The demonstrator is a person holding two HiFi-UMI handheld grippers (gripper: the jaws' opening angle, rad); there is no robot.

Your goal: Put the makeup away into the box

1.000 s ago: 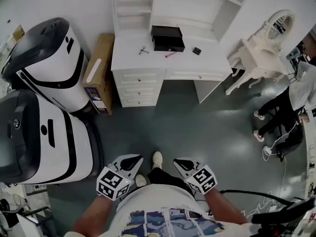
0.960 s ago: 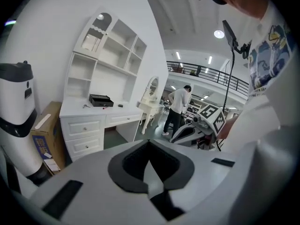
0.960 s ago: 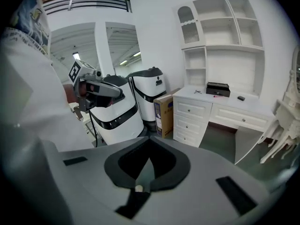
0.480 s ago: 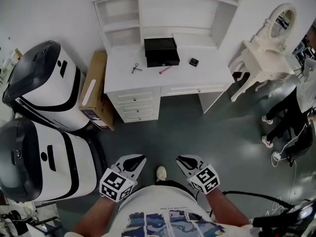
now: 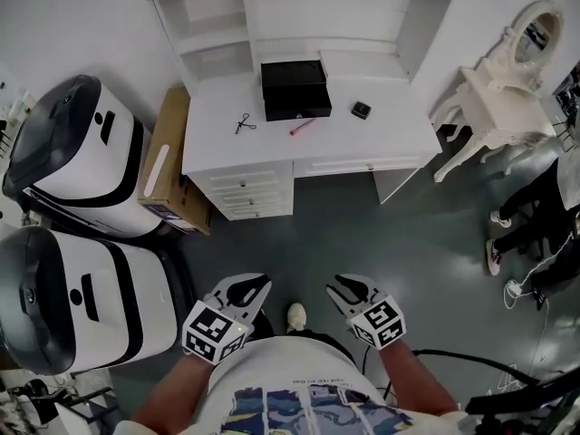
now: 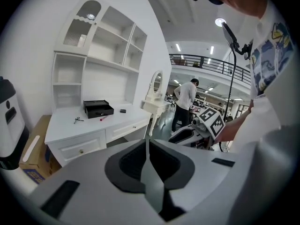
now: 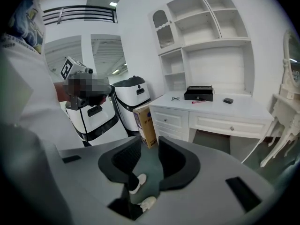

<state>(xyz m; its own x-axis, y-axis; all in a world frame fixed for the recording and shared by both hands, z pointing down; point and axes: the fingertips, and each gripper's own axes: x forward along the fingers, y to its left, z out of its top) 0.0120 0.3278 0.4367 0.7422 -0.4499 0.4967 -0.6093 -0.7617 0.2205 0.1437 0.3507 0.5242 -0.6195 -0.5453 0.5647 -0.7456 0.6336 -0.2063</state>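
A black box (image 5: pixel 294 89) stands at the back of a white desk (image 5: pixel 390 139), far ahead of me. In front of it lie a pink makeup stick (image 5: pixel 302 126), a small black compact (image 5: pixel 362 110) and an eyelash curler (image 5: pixel 243 123). Both grippers hang low over the grey floor, well short of the desk. My left gripper (image 5: pixel 256 284) is shut, tips touching, and empty. My right gripper (image 5: pixel 340 284) is open; its jaws have just been opening and only the floor and my shoes show between them. The right gripper view shows the box (image 7: pixel 198 93) and the stick (image 7: pixel 198 102).
Two large white-and-black machines (image 5: pixel 82 152) (image 5: pixel 82 288) stand at the left, with a cardboard box (image 5: pixel 163 166) leaning beside the desk drawers (image 5: pixel 245 188). A white vanity table with a mirror (image 5: pixel 503 89) and a standing person (image 5: pixel 544 234) are at the right. Cables lie on the floor at lower right.
The desk has drawn closer and lower in the head view as both grippers moved toward it. The right gripper's jaws have parted.
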